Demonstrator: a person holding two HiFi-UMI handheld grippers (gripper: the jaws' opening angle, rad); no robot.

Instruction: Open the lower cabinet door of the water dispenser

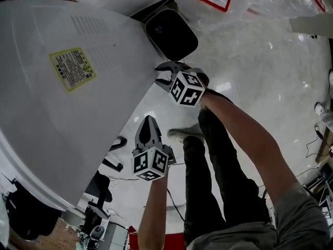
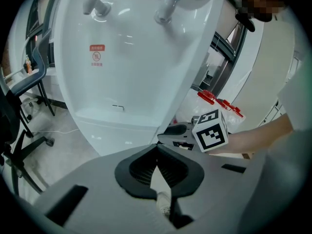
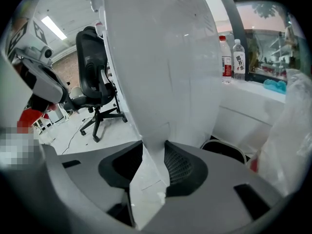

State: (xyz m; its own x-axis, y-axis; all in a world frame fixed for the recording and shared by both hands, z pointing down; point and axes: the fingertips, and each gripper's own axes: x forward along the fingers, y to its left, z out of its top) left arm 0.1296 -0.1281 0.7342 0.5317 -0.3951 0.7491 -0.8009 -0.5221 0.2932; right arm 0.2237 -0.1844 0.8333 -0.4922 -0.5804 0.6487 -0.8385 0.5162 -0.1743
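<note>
My right gripper (image 3: 152, 152) is pinched shut on the white side edge of the lower cabinet door (image 2: 114, 139). The door sits low on the water dispenser (image 2: 131, 48), beneath the two taps (image 2: 95, 1), and looks flush with the front. My left gripper (image 2: 157, 149) hangs in front of the door without touching it, jaws closed tip to tip on nothing. A black bin (image 1: 171, 33) stands just beside the dispenser, and an office chair (image 3: 95, 57) sits farther off.

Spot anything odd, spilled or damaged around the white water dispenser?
Nothing stands out. The white plastic water dispenser looks intact, the pale floor shows no spill, and the right gripper grips the dispenser's side edge.
</note>
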